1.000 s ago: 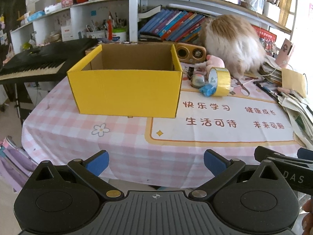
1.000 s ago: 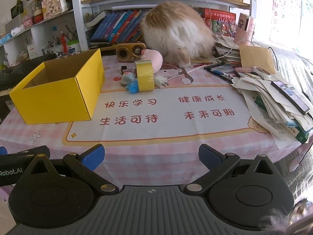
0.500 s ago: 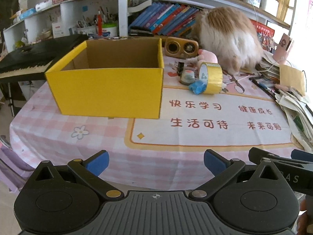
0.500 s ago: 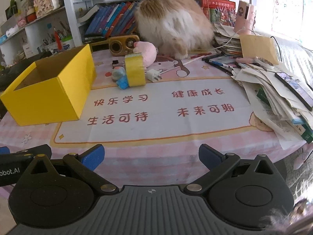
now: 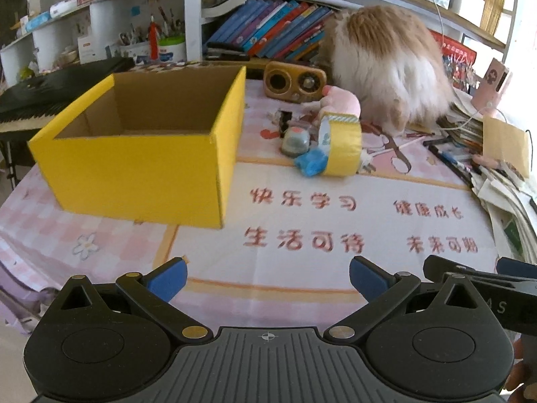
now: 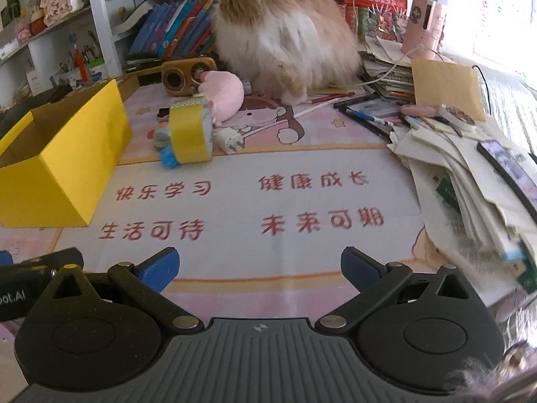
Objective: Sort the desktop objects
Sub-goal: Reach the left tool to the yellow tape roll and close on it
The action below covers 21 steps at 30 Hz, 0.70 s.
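Open-topped yellow cardboard box [image 5: 141,164] on the left of the pink checked tablecloth [image 5: 110,235]. Glossy yellow tape roll [image 6: 191,131] upright beside it, near a fluffy cream-and-ginger cat [image 6: 285,37]. Red Chinese characters on the white mat [image 6: 235,201]. Left gripper [image 5: 268,277] and right gripper [image 6: 258,263] spread wide, holding nothing.

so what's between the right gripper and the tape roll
Only bare printed mat with red characters, seen in the right wrist view. Nothing lies between the open right gripper and the yellow tape roll.
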{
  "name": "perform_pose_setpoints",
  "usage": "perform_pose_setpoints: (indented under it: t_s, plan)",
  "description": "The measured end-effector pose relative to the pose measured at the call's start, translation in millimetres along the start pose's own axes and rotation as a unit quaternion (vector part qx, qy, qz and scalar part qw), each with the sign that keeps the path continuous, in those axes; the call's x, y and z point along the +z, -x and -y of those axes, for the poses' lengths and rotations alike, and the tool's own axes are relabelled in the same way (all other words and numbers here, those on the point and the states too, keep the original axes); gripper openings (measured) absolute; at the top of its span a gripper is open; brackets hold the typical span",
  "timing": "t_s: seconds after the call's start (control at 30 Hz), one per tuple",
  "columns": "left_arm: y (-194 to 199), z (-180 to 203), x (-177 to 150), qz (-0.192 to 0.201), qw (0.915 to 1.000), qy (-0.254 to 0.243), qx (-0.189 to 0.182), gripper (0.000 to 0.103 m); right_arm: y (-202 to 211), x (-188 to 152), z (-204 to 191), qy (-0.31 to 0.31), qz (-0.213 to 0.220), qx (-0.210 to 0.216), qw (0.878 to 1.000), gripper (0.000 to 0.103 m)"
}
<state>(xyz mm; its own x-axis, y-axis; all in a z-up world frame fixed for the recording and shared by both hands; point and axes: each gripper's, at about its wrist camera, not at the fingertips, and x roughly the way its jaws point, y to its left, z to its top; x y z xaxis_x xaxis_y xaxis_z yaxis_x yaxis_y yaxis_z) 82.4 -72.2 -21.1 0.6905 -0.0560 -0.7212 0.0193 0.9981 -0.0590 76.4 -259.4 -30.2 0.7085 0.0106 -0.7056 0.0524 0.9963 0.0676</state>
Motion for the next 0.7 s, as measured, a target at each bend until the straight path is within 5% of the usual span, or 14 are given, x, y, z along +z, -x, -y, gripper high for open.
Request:
perform_pose_setpoints:
  t_s: [0.23, 0.7]
  plan:
    - [-7, 31, 20, 0.062, 0.9971, -0.039, 0.021, 0.103, -12, 20, 27, 0.014, 0.027, 0.032, 0.999, 0.103]
    - [-48, 71, 45, 0.051, 0.9967, -0.052, 0.036, 0.103, -65, 55, 65, -0.006, 0.008, 0.055, 0.998, 0.103]
